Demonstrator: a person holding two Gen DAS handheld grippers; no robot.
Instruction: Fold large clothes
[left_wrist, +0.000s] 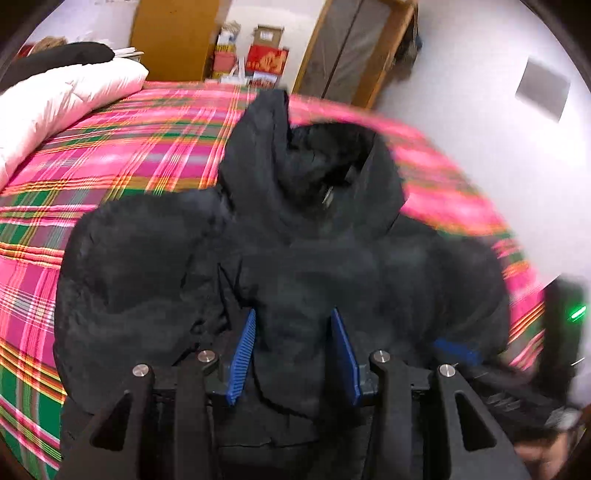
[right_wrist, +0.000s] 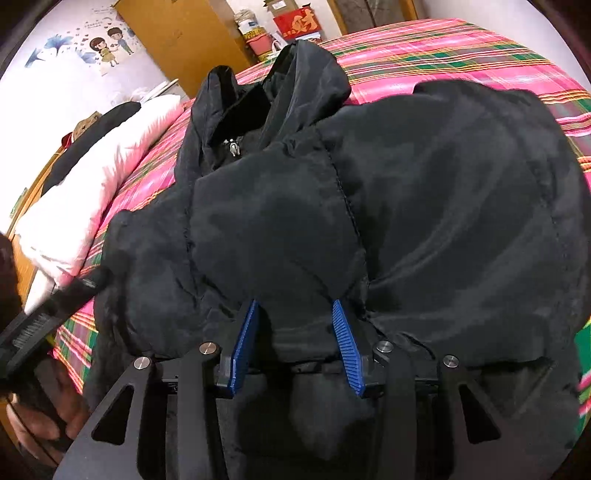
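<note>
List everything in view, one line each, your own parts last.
Jacket: one, black, hooded, spread on the bed with its hem toward the cameras.
Zipper pull: one, silver, at the jacket's collar opening.
Bedspread: one, pink plaid with green and yellow, covering the bed.
Quilt: one, pale pink, bundled at the bed's far left side.
Dark garment: one, black, lying beyond the quilt.
Red boxes: several, stacked on the floor past the bed.
Door: one, yellow-brown wood.
Wall sticker: one, cartoon couple, white wall.
Left tool: blue fingers apart, jacket fabric bunched between them.
Right tool: blue fingers apart, hem fabric between them.
</note>
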